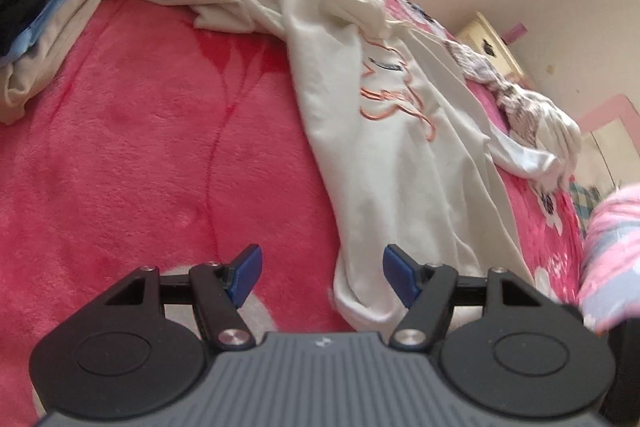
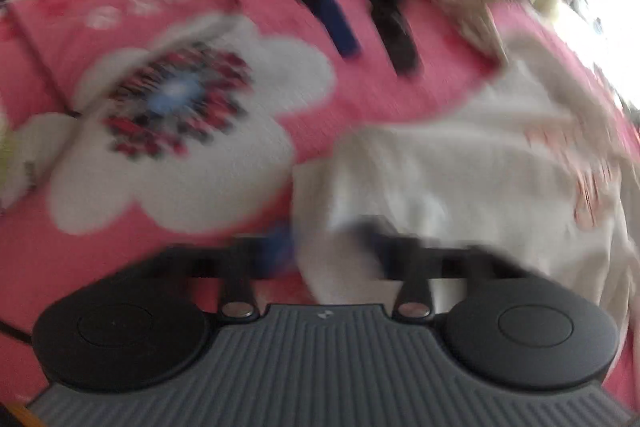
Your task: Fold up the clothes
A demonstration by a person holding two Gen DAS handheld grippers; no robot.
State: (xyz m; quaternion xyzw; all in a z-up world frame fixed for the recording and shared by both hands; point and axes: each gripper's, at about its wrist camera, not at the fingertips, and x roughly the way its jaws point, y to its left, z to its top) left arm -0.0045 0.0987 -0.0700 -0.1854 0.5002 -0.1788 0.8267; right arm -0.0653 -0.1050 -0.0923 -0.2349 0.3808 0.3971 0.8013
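Cream sweatshirt [image 1: 400,147] rumpled on pink blanket [image 1: 140,147].
Left gripper [image 1: 322,277] gapes empty, its hem just right; right gripper [image 2: 328,251] blurred, grip unclear.

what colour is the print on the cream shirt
Orange-pink outline lettering with a few dark strokes on the cream shirt, clearest in the left wrist view.

Both wrist views low over pink blanket [image 1: 120,155], sharing cream shirt [image 1: 384,155]
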